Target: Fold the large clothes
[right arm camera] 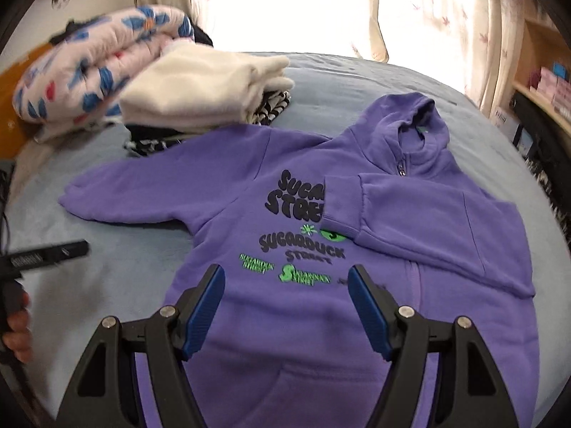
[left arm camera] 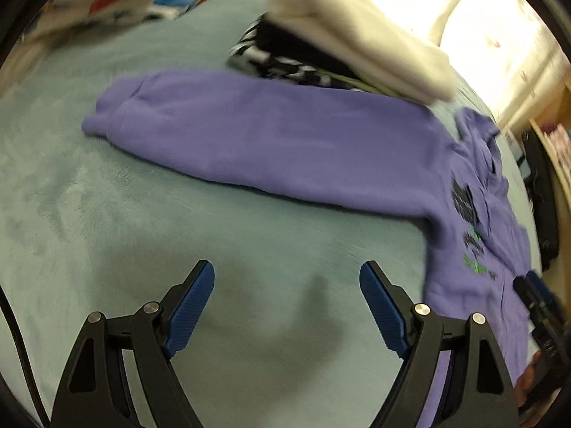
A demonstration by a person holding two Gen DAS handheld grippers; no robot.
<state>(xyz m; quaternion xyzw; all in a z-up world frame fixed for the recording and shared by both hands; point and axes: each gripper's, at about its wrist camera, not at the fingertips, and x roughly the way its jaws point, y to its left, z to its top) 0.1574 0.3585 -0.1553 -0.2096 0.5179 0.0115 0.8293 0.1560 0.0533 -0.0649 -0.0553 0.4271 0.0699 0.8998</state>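
Purple hoodie [right arm camera: 296, 207] lies front-up and flat on the bed [right arm camera: 339, 82], hood toward the window; one sleeve is folded across the chest and covers part of the black and green lettering; the other sleeve [left arm camera: 249, 132] stretches straight out over the bedcover; fabric is soft fleece with ribbed cuffs and a short zip at the neck.

Left gripper [left arm camera: 287, 306]: jaws spread wide, nothing between them, hanging over bare bedcover just beside the hoodie's side; pads are blue and ribbed on black arms.

Right gripper [right arm camera: 286, 306]: jaws spread wide over the hoodie's lower front, nothing pinched; contact with the cloth cannot be told.

Bedcover is a plush grey-blue; beyond the outstretched sleeve sits a folded cream fleece [right arm camera: 200, 85] on a black-and-white patterned garment [right arm camera: 271, 107]; a rolled floral quilt [right arm camera: 92, 60] lies behind.
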